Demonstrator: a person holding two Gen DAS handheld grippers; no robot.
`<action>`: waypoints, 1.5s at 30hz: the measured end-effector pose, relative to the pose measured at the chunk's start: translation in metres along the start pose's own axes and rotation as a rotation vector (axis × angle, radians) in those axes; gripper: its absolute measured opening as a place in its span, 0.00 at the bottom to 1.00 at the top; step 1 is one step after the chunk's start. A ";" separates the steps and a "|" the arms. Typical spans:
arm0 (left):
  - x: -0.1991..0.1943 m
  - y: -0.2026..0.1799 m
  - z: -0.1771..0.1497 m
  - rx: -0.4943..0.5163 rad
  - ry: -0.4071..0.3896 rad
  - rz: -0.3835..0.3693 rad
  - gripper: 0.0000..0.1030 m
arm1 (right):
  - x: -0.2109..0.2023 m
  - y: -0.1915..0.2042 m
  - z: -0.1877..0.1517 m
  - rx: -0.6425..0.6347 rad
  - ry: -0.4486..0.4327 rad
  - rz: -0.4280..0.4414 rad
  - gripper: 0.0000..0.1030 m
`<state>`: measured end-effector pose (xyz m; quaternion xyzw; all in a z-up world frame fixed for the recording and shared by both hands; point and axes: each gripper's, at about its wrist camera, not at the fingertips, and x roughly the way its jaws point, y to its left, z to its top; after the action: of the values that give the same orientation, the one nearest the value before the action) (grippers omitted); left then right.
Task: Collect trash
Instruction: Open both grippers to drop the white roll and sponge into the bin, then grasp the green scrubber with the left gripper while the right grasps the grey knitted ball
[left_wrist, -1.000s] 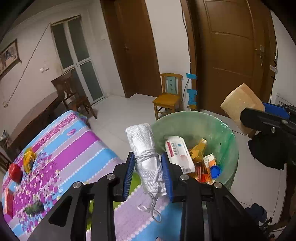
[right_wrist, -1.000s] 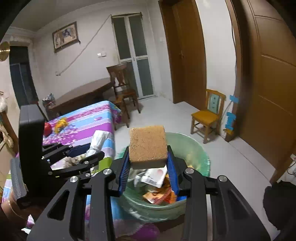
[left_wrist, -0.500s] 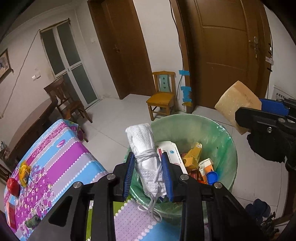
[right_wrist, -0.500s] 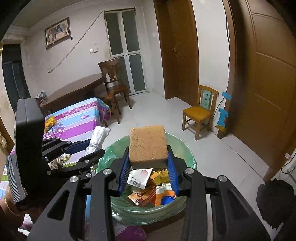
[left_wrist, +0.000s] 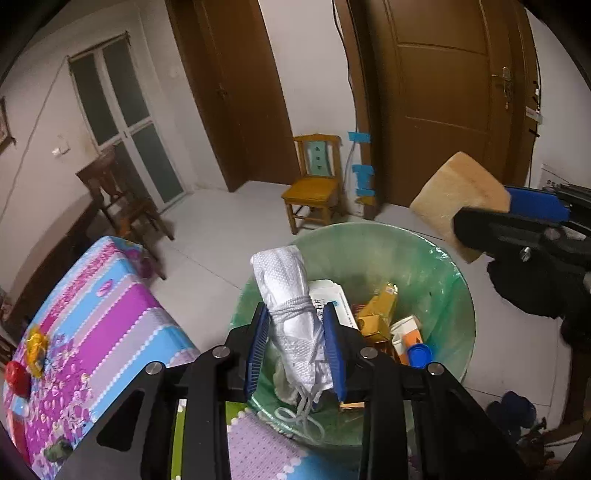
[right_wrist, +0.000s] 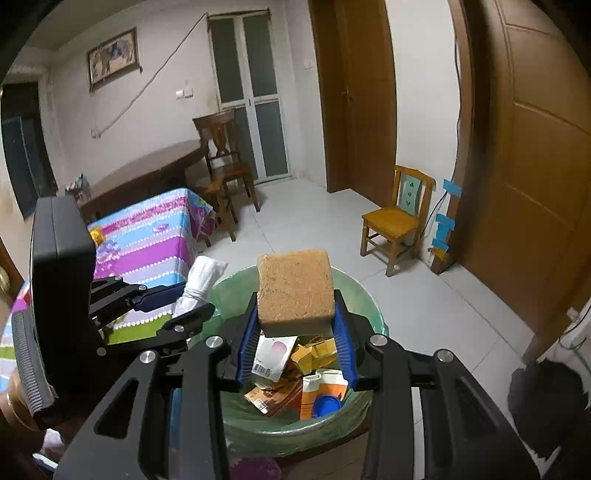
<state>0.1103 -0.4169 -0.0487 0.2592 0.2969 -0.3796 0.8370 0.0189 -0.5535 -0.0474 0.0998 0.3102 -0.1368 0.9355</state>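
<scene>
A green-lined trash bin (left_wrist: 443, 295) stands on the floor beside the table, holding cartons, a white packet and a blue cap. My left gripper (left_wrist: 294, 317) is shut on a white rolled cloth (left_wrist: 284, 273) tied with string, over the bin's near-left rim. The string ends dangle below the pads. To the right, my right gripper (left_wrist: 506, 214) is shut on a tan sponge block (left_wrist: 454, 192). In the right wrist view that gripper (right_wrist: 297, 321) holds the sponge block (right_wrist: 295, 284) above the bin (right_wrist: 365, 306). The left gripper (right_wrist: 184, 301) with the cloth roll (right_wrist: 203, 273) is beside it on the left.
The table with a striped pink and blue cloth (left_wrist: 92, 314) carries a red object (left_wrist: 14, 373) and a yellow wrapper (left_wrist: 35, 343). A small yellow chair (left_wrist: 314, 188) stands by the brown doors. A dark bag (left_wrist: 528, 288) lies on the floor right of the bin.
Both grippers have moved forward over the bin, which now lies lower and nearer under them. The table has slid left in the left wrist view. Both grips are unchanged.
</scene>
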 end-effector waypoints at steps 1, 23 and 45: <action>0.002 0.003 0.001 -0.011 0.007 0.001 0.35 | 0.002 0.000 0.001 0.000 0.001 -0.015 0.40; -0.059 0.082 -0.051 -0.225 -0.034 -0.026 0.44 | -0.006 0.050 -0.013 -0.041 -0.094 0.087 0.51; -0.107 0.320 -0.226 -0.031 0.074 -0.012 0.68 | 0.083 0.253 -0.046 -0.153 0.184 0.375 0.80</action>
<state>0.2379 -0.0315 -0.0628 0.2582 0.3351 -0.3698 0.8272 0.1383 -0.3191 -0.1083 0.0968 0.3798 0.0732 0.9171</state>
